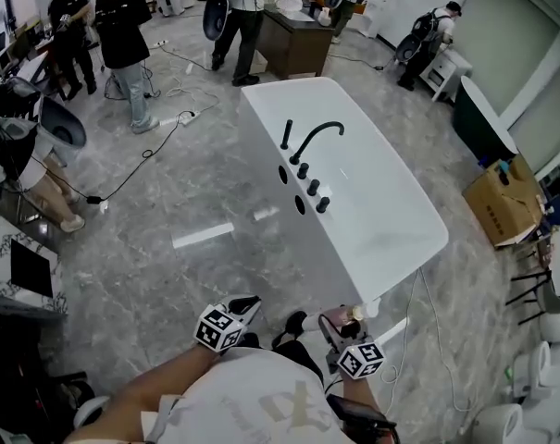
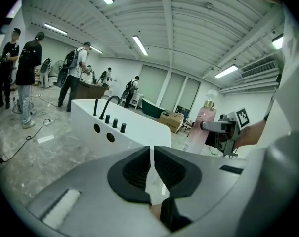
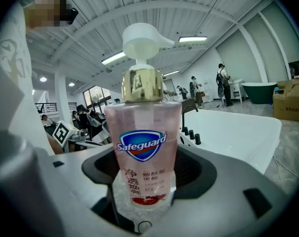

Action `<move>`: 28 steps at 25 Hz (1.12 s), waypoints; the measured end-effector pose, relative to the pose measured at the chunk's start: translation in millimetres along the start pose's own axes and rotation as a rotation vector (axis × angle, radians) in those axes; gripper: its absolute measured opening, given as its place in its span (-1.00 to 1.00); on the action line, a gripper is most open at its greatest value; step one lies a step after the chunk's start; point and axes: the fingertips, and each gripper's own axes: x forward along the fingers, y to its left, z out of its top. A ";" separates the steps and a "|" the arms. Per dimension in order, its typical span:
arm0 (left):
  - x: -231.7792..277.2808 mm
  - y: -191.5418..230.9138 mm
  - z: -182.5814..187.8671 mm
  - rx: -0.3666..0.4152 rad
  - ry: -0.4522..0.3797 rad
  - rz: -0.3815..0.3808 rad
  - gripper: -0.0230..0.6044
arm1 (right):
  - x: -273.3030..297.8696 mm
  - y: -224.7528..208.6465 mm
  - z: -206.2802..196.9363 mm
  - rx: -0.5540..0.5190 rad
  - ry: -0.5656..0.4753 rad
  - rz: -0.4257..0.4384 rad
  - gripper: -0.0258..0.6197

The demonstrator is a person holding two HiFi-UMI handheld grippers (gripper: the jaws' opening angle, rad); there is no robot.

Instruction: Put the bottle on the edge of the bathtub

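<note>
A pink pump bottle [image 3: 143,152] with a gold collar and white pump head stands upright between the jaws of my right gripper [image 3: 142,181], which is shut on it. In the head view the right gripper [image 1: 342,329] holds the bottle [image 1: 352,314] just short of the near end of the white bathtub [image 1: 391,239]. The left gripper view shows the bottle [image 2: 200,127] to the right, held by the other gripper. My left gripper [image 2: 152,169] is shut with nothing between its jaws; it hangs at the left of my body [image 1: 242,311]. A black faucet [image 1: 313,139] and knobs line the tub's left edge.
Several people stand at the back near a brown desk [image 1: 296,40]. Cables [image 1: 141,160] run across the grey marble floor at the left. A cardboard box [image 1: 504,202] sits right of the tub, with a dark green tub [image 1: 481,123] behind it.
</note>
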 end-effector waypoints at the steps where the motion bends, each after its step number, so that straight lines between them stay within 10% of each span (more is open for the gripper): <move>1: -0.7 -0.1 -2.0 -0.001 0.002 0.000 -0.85 | 0.3 0.2 -2.2 -0.003 0.008 -0.004 0.02; 28: 39.9 -1.9 15.6 -0.034 0.050 0.013 -0.85 | 23.0 -40.6 0.8 0.033 0.088 0.011 0.02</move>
